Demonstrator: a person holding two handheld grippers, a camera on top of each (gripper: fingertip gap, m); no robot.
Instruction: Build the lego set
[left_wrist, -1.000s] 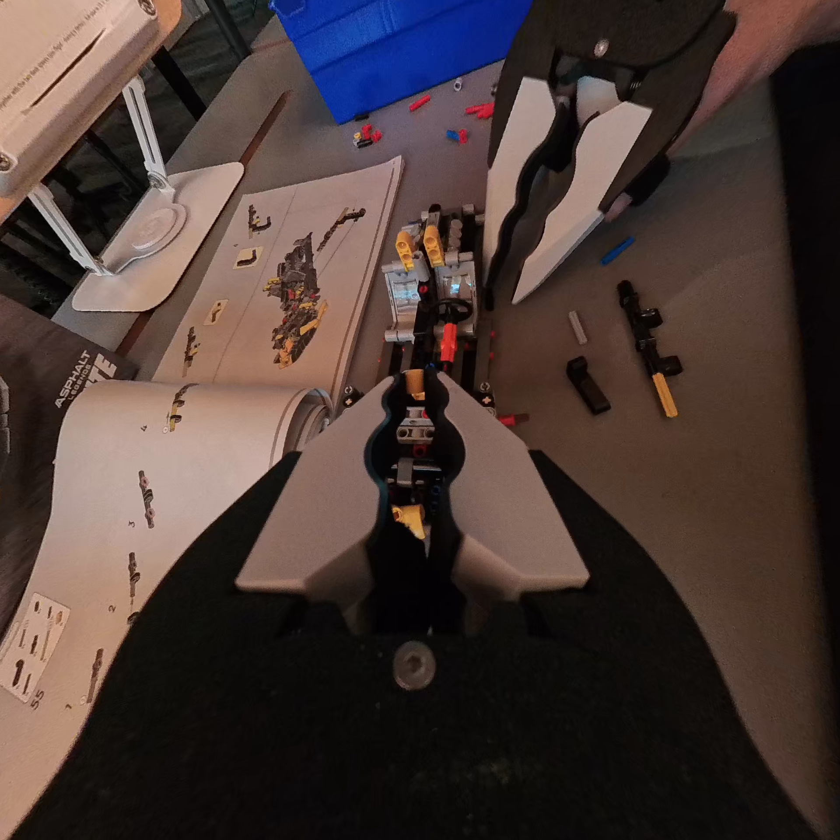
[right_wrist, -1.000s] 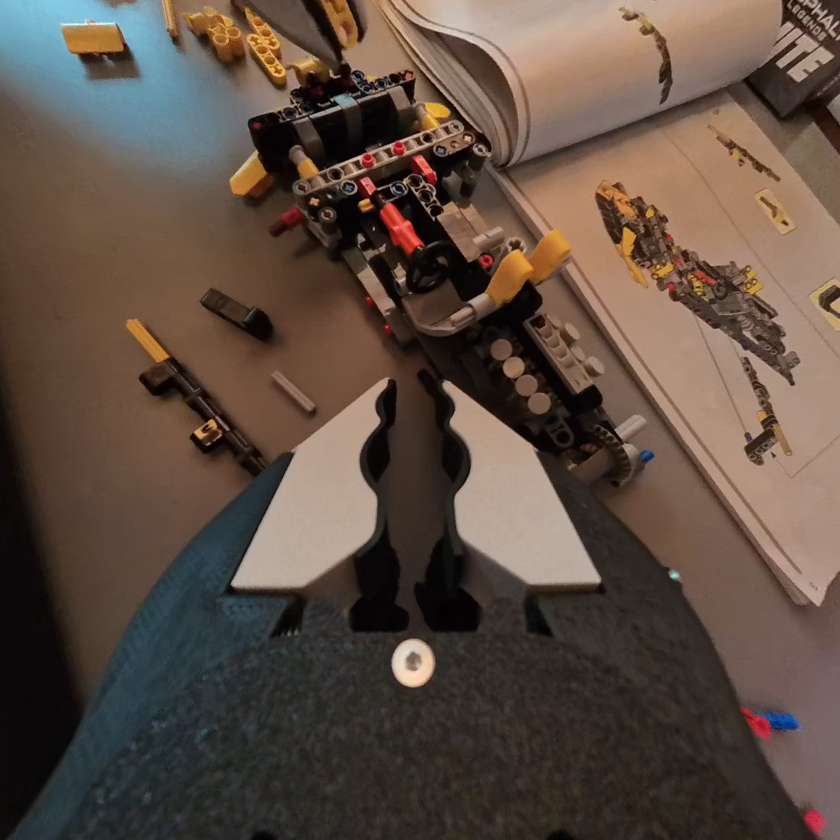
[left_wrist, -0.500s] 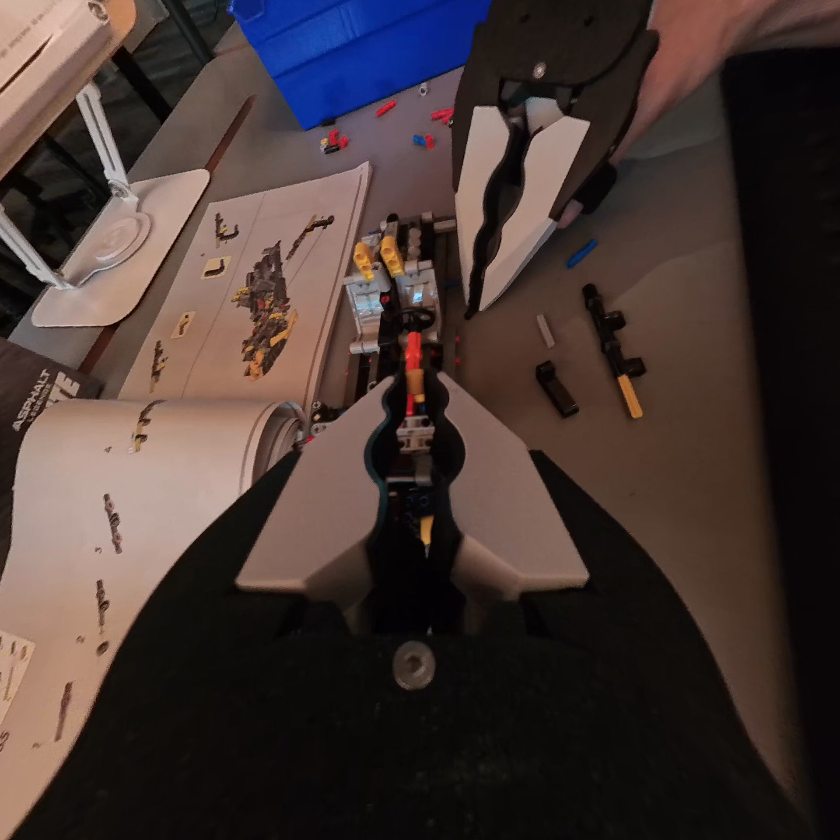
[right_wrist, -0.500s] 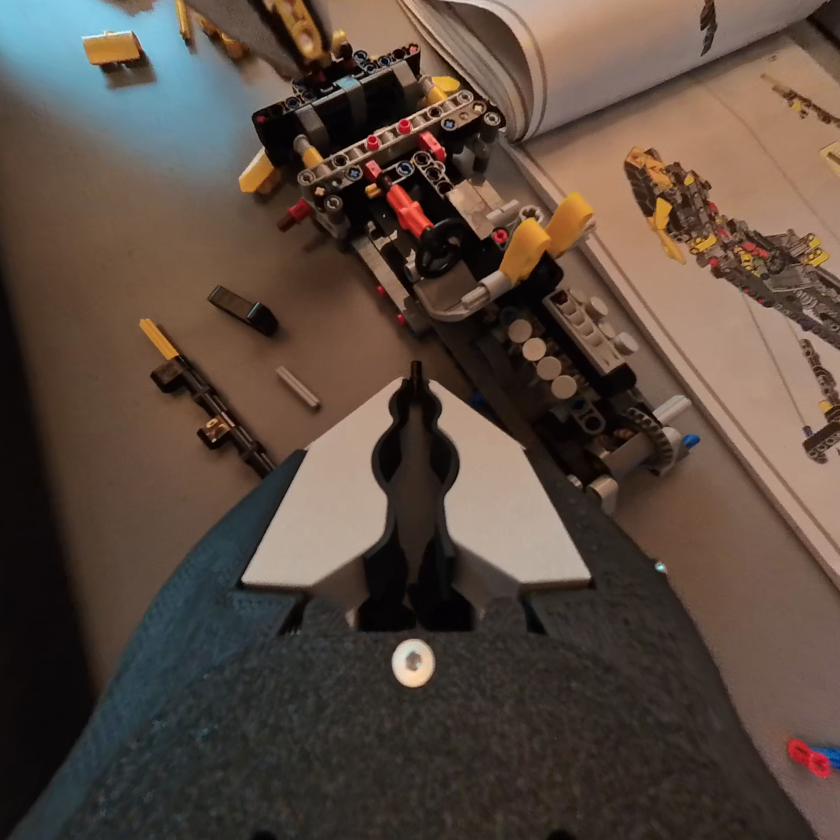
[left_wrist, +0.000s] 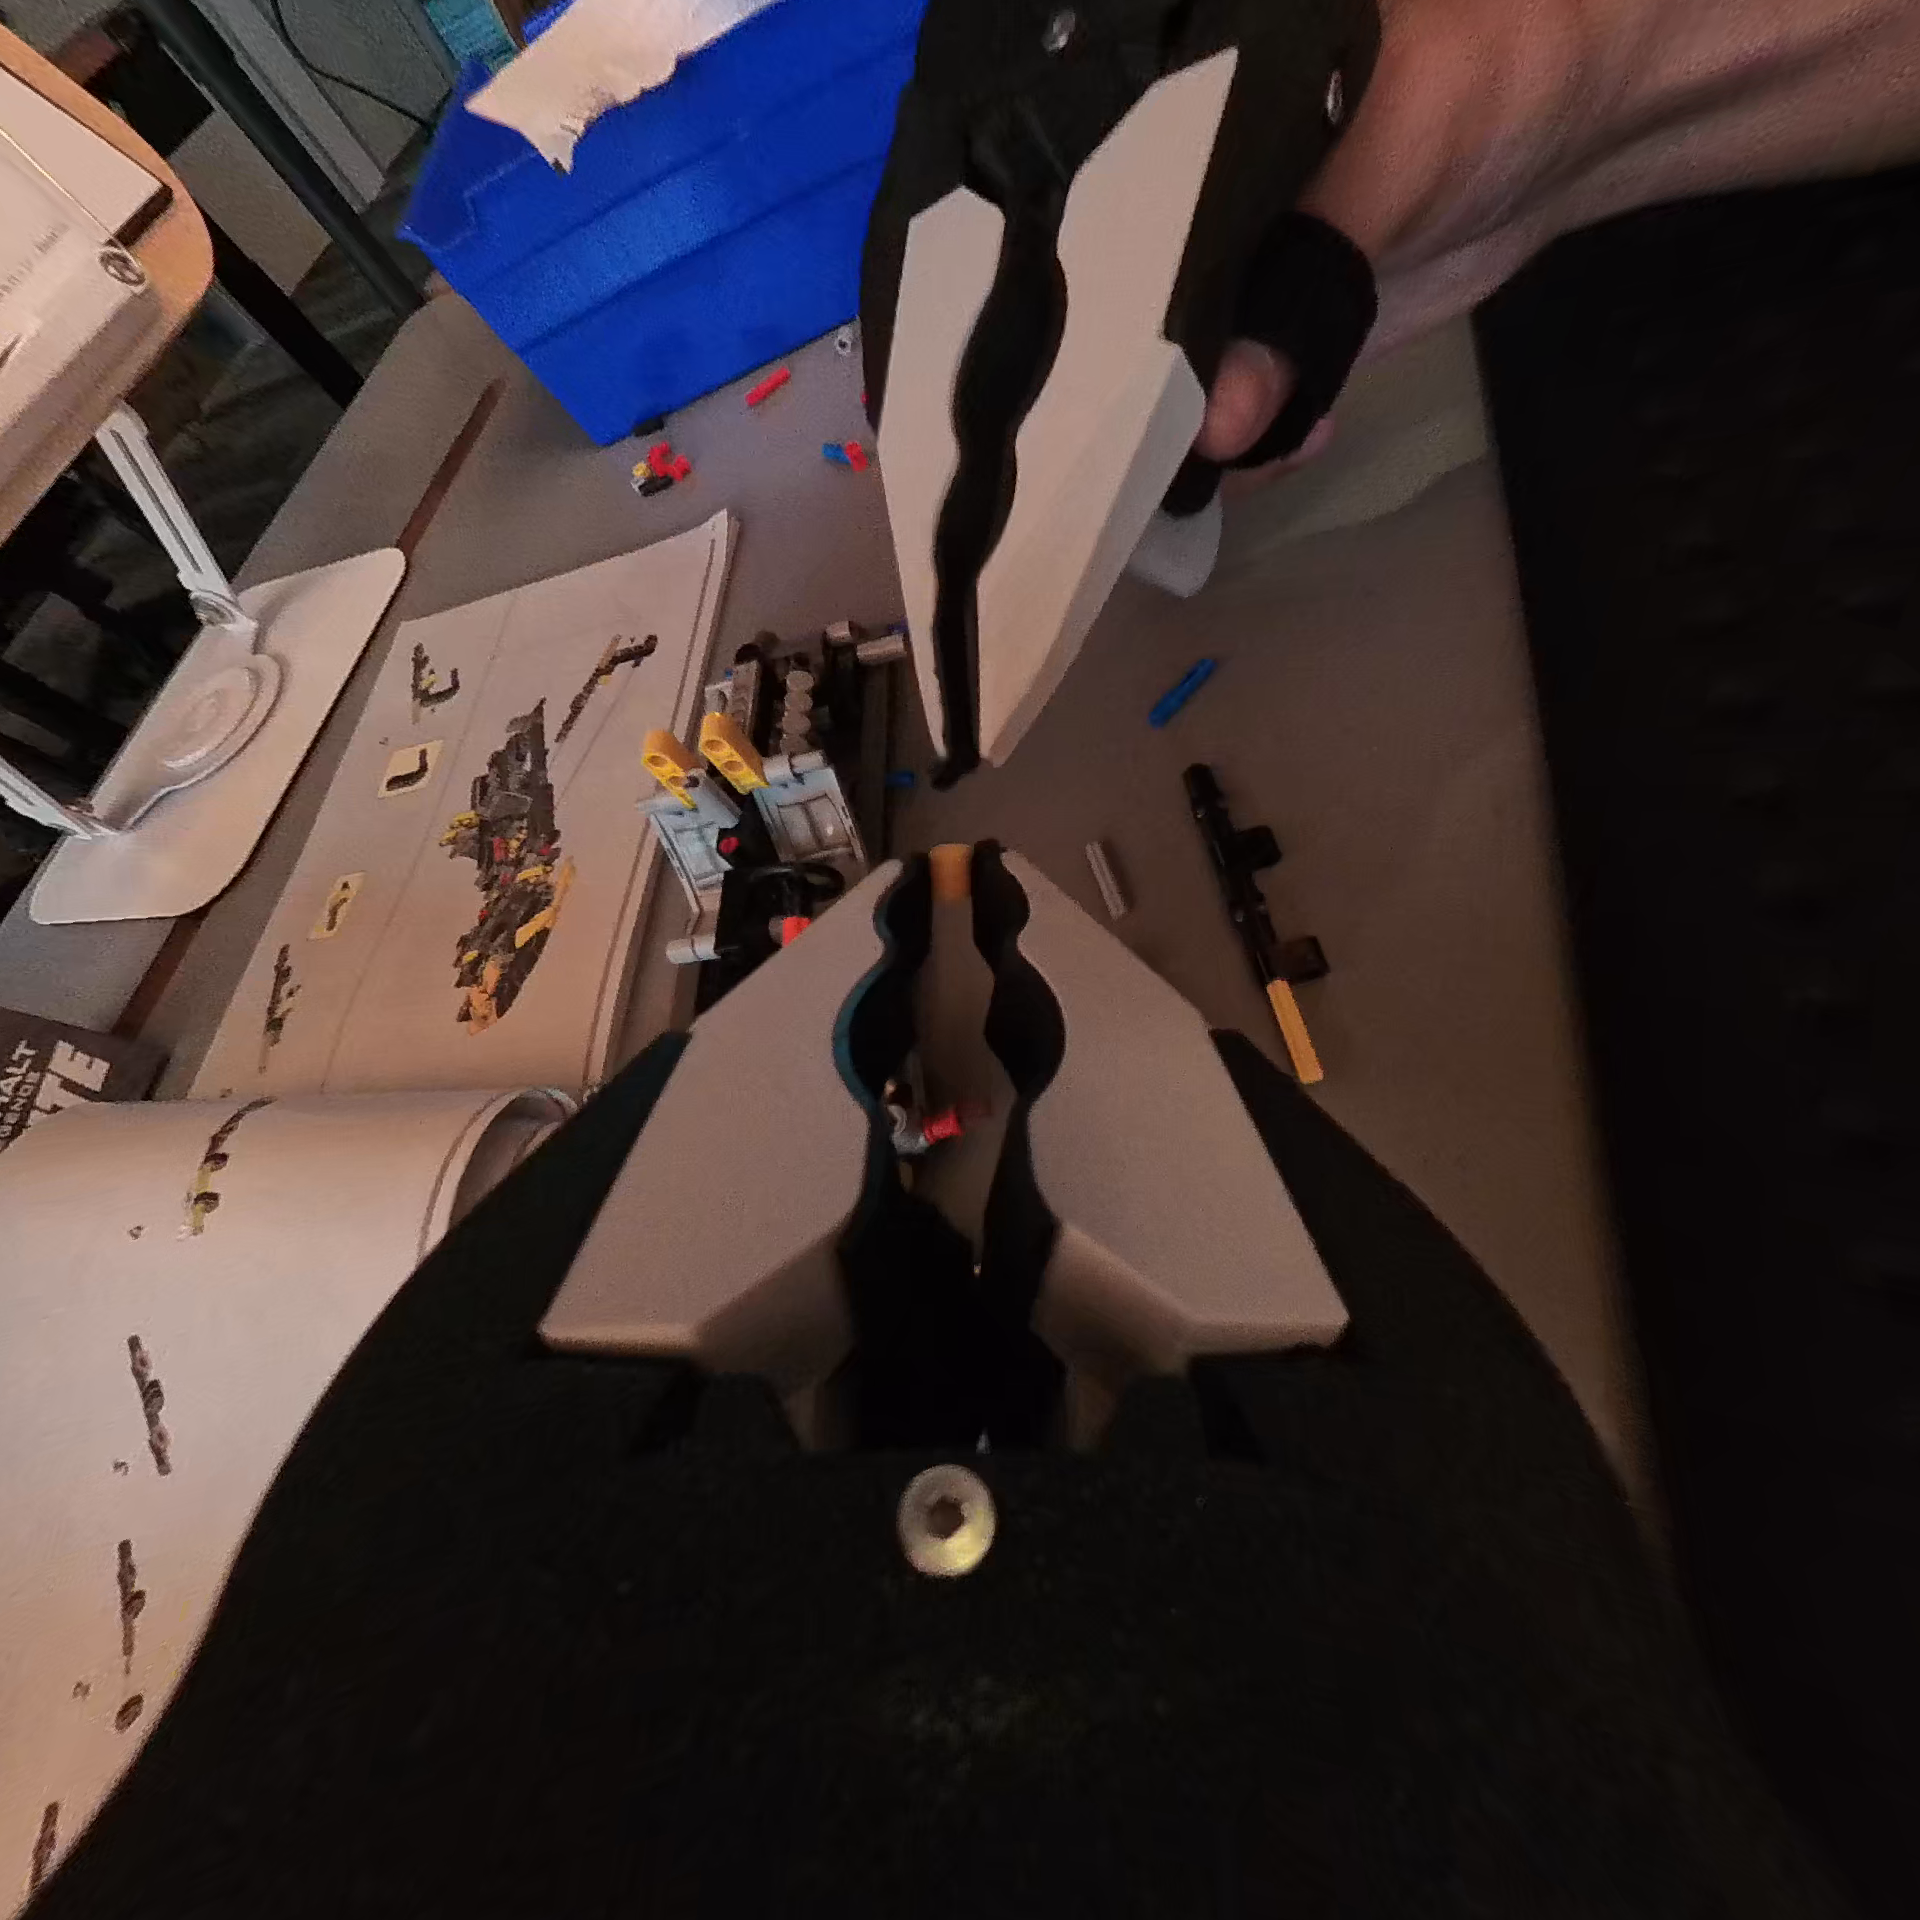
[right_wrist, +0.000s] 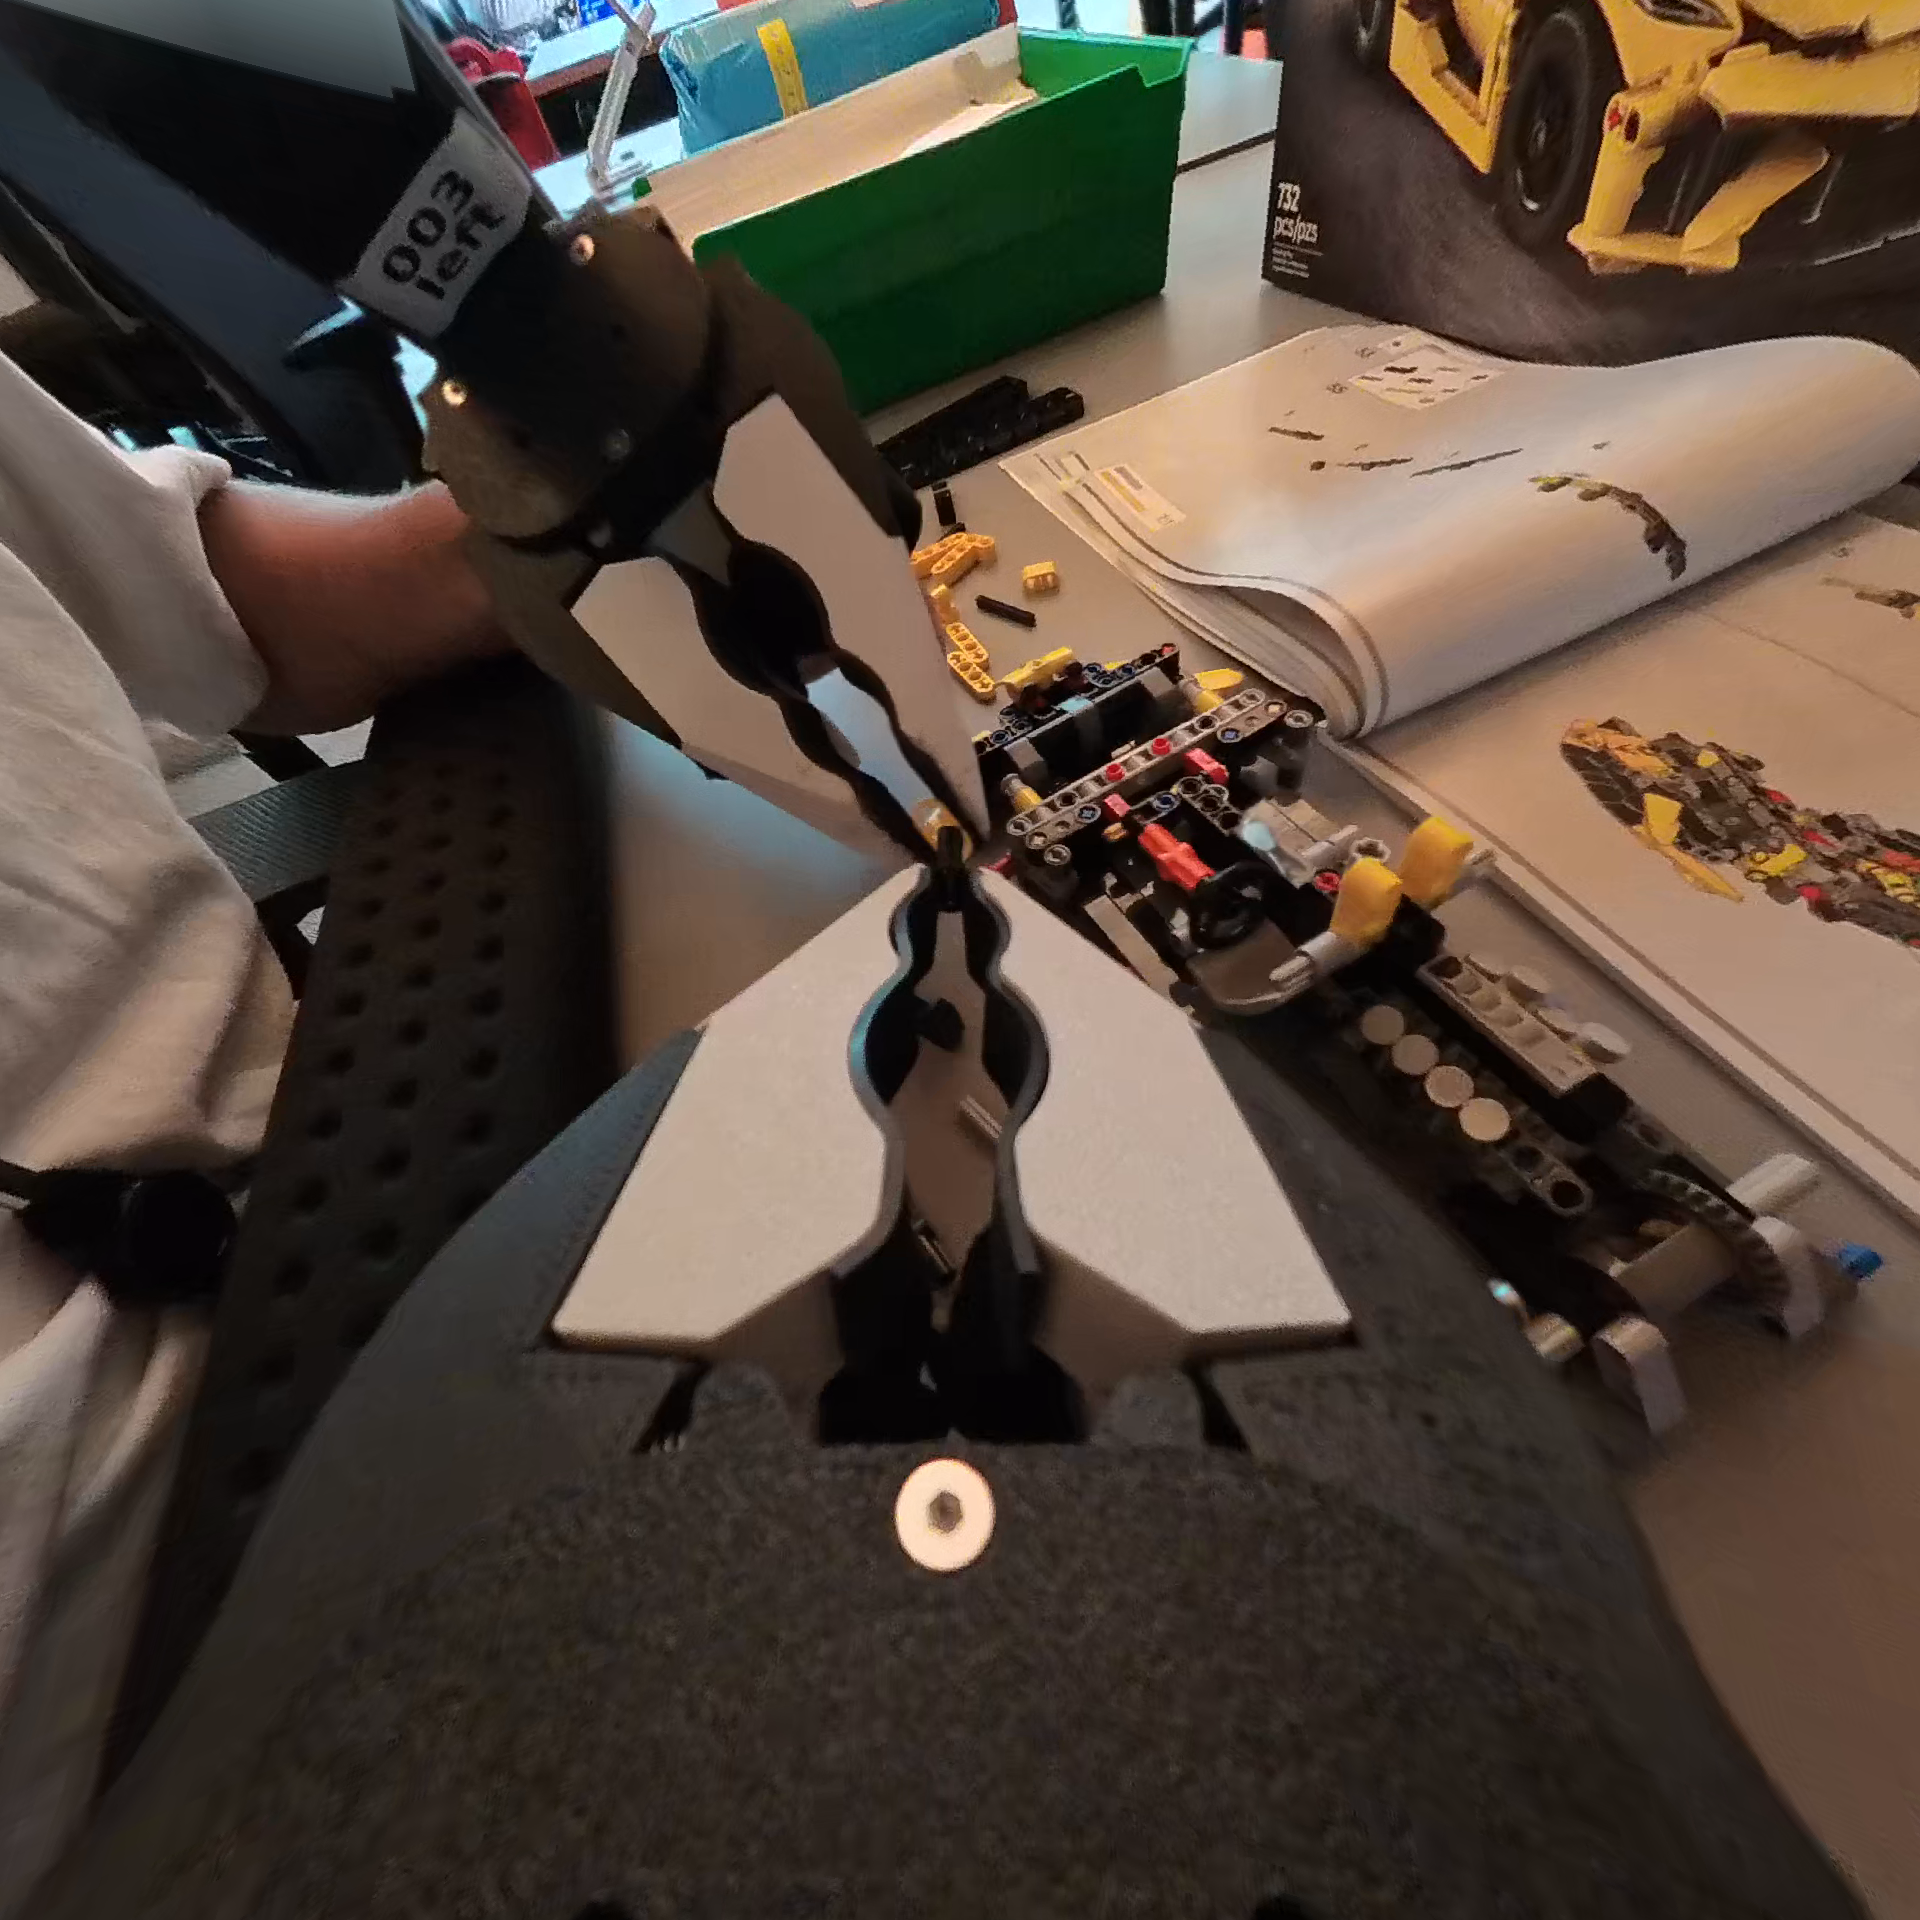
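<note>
Your left claw (left_wrist: 951, 868) is pinched shut on a small yellow piece (left_wrist: 950, 871), and most of that piece is buried between the tips, so you can't really tell its shape from the left wrist view. Your right claw (right_wrist: 951, 883) is closed on a thin black pin (right_wrist: 948, 854), whose far end meets the yellow piece right where the two claws come together, held above the bench (left_wrist: 1382, 831); whether the two parts are actually seated is too small to make out. Just past that sits the one half-built lego car chassis (right_wrist: 1247, 894), beside the open instruction booklet (right_wrist: 1507, 540). It has two yellow curved bits on top, and its near end is hidden by your left claw in the left view. Only the left view gives you the loose black axle assembly with a yellow tip (left_wrist: 1252, 914), a short grey rod (left_wrist: 1104, 879), a blue pin (left_wrist: 1181, 691) and the blue bin (left_wrist: 665, 218) at the back. Only the right view shows the green bin (right_wrist: 966, 197), the set's box (right_wrist: 1600, 156) cut off at the frame edge, and a scatter of yellow beams (right_wrist: 961, 603).
</note>
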